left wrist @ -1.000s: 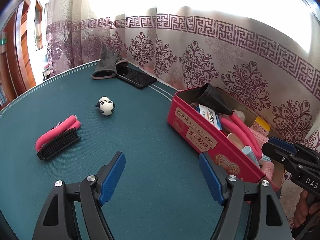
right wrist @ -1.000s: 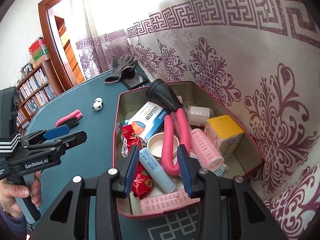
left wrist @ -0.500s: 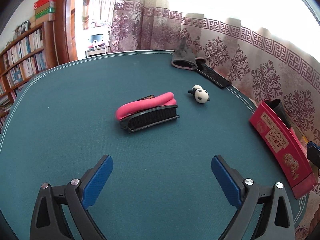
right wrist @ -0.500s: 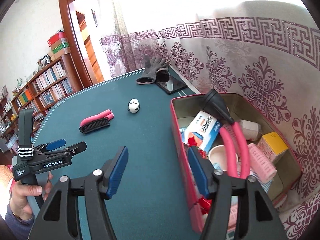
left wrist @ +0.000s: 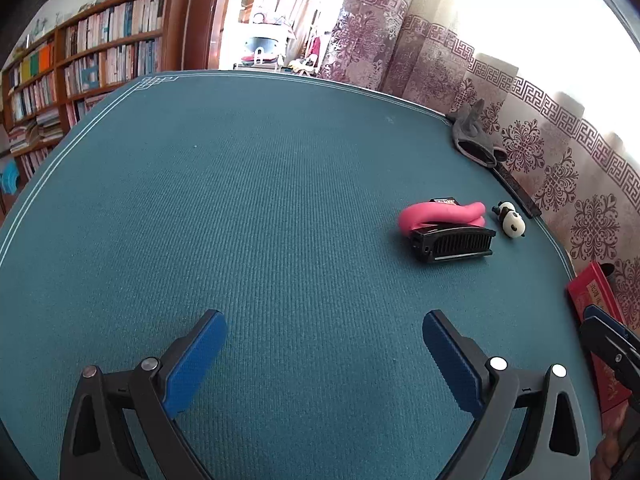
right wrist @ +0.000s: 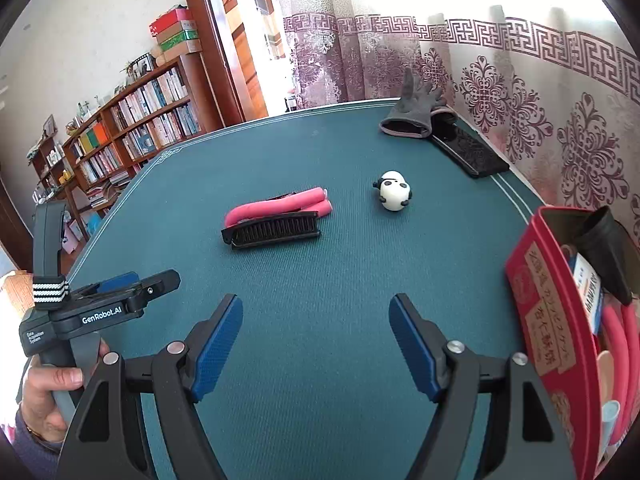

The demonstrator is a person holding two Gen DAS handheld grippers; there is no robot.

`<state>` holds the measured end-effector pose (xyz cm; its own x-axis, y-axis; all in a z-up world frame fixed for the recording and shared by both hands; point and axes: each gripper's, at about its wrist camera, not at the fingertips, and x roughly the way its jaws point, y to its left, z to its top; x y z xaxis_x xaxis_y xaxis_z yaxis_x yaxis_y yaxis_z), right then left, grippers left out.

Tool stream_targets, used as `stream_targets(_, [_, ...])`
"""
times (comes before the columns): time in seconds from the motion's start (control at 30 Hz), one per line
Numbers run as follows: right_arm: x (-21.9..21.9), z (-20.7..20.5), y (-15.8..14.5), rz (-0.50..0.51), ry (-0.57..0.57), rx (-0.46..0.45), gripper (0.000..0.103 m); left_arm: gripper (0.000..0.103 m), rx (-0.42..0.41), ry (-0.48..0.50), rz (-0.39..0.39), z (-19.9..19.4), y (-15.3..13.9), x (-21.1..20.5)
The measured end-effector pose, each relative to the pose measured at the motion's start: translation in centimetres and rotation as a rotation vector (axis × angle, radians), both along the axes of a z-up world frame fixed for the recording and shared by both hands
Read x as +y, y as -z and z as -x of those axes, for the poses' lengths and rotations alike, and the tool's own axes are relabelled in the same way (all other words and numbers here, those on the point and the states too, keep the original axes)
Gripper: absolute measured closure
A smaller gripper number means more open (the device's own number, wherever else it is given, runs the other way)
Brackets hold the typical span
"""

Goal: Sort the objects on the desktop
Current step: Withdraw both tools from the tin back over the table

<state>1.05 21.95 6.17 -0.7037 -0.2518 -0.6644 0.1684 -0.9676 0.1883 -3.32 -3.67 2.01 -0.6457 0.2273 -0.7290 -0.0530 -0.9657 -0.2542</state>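
Left claw (left wrist: pixel 324 332) is spread wide over bare green surface (left wrist: pixel 260 200), nothing between the pads. Right claw (right wrist: pixel 316 320) is empty, jaws opening. Black brush (right wrist: pixel 276 232) is seen mid-surface, touching the pink foam roller (right wrist: pixel 280 206) behind it; panda figure (right wrist: pixel 394 191) sits just beside. Red tin (right wrist: pixel 548 312), filled with items, stands at the right edge.

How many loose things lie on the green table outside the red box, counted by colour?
Pink: 1, the foam curler
Black: 2, the brush and the phone
Grey: 1, the glove
White and black: 1, the panda toy
Total: 5
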Motion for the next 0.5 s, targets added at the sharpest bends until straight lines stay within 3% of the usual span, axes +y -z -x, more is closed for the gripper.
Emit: stream_targets(0.5, [-5.3,9.7,0.7,-0.041,0.0,-0.01,0.024,0.001,0.015,0.009,-0.05,-0.1,0.1,-0.8])
